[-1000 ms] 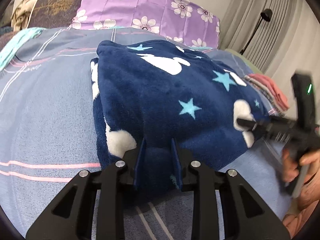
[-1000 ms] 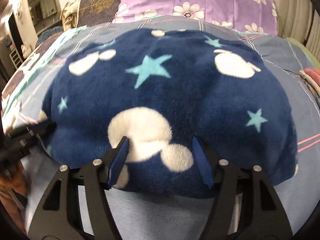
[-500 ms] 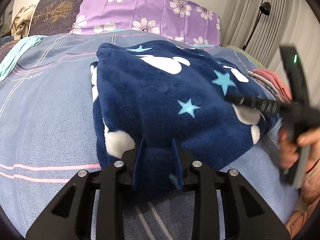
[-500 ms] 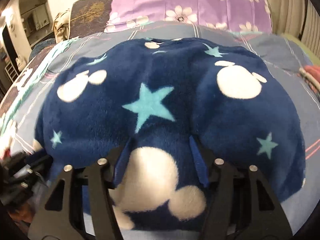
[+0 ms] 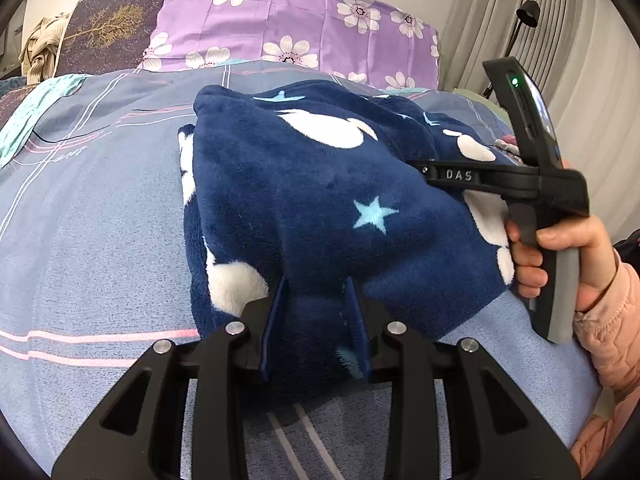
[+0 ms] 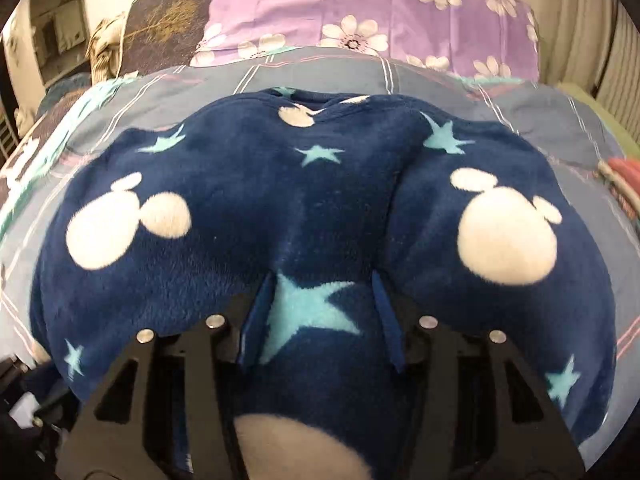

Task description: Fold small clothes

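One navy fleece garment (image 5: 304, 200), upper centre of the frame. Two claws: left claw (image 5: 316, 320) at bottom centre, right claw (image 6: 320, 316) at bottom centre of its own view. One bed (image 5: 92, 208). Two pillows along the top: one purple floral pillow (image 5: 304, 24), one dark tree-print pillow (image 5: 108, 36). One lamp (image 5: 528, 10), upper right.

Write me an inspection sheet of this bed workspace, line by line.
Surface: blue-grey striped bedsheet, wrinkled.
Job's things: navy fleece garment with stars and white mouse heads, bunched in a folded heap.
Clutter: pink folded clothes at the right edge.
Grippers: left tool shut on the garment's near edge; right tool shut on a fold.
Cables: nothing seen.
Surroundings: purple flowered pillow, dark pillow, grey curtains, black lamp.
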Available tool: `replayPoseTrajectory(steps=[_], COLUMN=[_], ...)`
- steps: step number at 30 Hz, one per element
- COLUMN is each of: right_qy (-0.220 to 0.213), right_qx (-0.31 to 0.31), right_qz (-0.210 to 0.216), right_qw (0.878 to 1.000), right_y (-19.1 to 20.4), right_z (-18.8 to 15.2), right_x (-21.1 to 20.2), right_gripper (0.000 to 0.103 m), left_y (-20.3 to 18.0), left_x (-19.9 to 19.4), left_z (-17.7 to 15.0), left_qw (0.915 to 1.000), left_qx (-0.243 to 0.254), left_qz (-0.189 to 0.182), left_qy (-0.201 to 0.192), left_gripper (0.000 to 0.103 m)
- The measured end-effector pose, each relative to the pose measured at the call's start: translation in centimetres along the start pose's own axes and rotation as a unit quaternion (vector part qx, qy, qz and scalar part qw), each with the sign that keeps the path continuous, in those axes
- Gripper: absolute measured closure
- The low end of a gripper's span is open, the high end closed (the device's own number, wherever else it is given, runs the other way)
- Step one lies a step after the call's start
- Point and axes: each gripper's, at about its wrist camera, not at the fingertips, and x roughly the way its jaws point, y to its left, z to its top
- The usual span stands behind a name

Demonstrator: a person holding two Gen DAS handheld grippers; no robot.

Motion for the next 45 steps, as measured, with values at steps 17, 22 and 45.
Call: replayPoseTrajectory(steps=[17, 22, 45], right_qy=[0.035, 0.072, -0.048], right_qx=[0.033, 0.025, -0.146], right_qz=[0.014, -0.03, 0.037], right_qw=[0.999, 0.997, 0.987], right_y=[-1.1, -0.2, 2.0], right_z=[11.8, 10.1, 1.0], right_x=[4.6, 9.9, -7.7], right_gripper=[0.041, 0.034, 0.027], left_y=[-0.7, -0.9, -3.4], left_x=[0.1, 0.3, 0.4], left_z=[-0.1, -0.1, -0.5], left_qw=[0.9999, 0.9999, 0.9954], left_qx=[0.009, 0.016, 0.077], left_qz=[0.005, 0.005, 0.057], left_qy=[0.0, 0.002, -0.001], left_gripper=[0.065, 0.059, 0.043])
